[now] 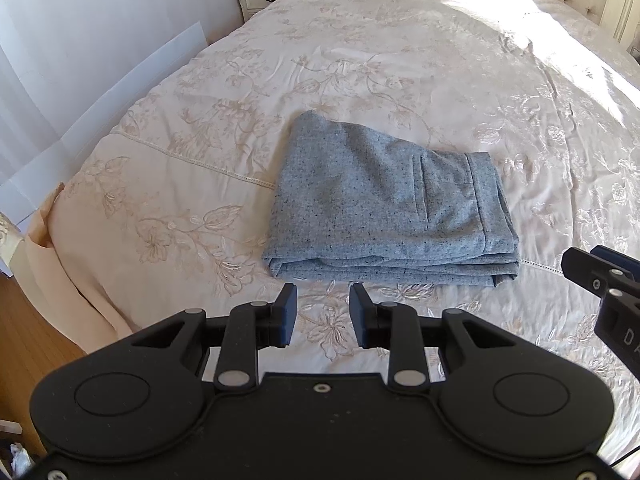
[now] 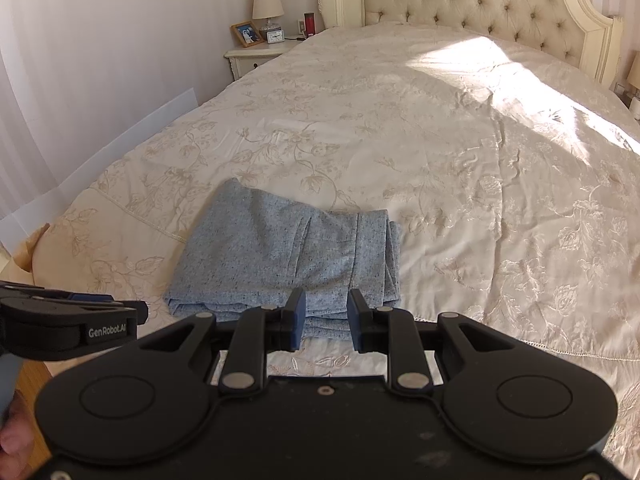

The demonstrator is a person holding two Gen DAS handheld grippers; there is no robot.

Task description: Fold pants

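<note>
Grey-blue speckled pants lie folded into a flat stack on the cream embroidered bedspread, with a back pocket facing up. My left gripper hovers just short of the stack's near edge, open with nothing between its blue pads. In the right wrist view the same pants lie ahead, and my right gripper stands open above their near right edge, holding nothing. The right gripper's body shows at the right edge of the left wrist view; the left gripper's body shows at the left edge of the right wrist view.
A tufted headboard stands at the bed's far end. A nightstand at the back left carries a lamp, a photo frame and a clock. The bed's left edge drops to a wooden floor. A person's hand shows at the lower left.
</note>
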